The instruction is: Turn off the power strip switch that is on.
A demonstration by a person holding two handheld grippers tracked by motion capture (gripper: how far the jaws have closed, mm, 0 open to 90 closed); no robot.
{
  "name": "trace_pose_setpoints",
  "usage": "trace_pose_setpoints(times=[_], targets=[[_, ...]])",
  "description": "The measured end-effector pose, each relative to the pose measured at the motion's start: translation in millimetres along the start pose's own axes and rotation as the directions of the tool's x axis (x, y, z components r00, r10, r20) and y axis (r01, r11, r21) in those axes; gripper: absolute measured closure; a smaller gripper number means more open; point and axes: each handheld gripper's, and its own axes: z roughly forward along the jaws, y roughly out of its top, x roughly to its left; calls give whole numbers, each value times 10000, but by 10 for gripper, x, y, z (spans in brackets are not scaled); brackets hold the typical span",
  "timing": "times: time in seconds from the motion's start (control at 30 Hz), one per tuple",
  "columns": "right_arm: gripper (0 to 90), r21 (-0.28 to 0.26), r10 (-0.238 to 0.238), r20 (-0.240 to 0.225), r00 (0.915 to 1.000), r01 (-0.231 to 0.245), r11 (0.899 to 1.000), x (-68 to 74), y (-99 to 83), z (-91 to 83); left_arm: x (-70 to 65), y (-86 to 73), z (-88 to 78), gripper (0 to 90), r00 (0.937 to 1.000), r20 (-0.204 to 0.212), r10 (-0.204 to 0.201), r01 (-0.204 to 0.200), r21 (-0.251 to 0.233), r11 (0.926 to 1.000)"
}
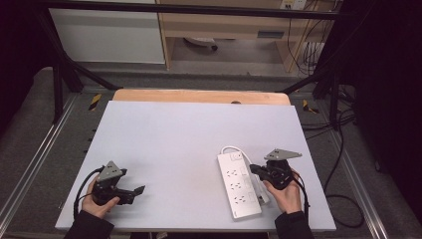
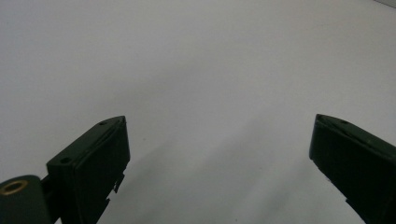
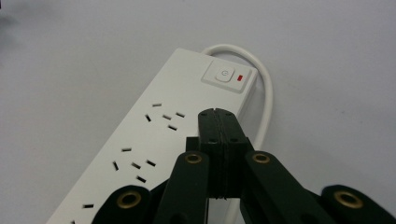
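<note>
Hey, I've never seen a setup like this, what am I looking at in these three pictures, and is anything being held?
A person sits at a table holding a hand-operated gripper in each hand; there is no robot arm. The high view looks down from above. The left gripper rests low at the left, and its own camera shows its black fingers spread wide over bare table. The right gripper sits by a white power strip, the one item lying there. Its camera shows its tips pressed together above the strip, near the switch with a red mark. Neither gripper holds anything.
</note>
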Motion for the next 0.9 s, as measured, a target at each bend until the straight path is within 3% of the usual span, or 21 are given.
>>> trace_pose_setpoints(times=[0.9], targets=[[900, 226, -105, -68, 9999, 107, 9997, 53, -46, 237, 1, -2, 0, 50, 10000, -3, 4, -4, 5, 10000]])
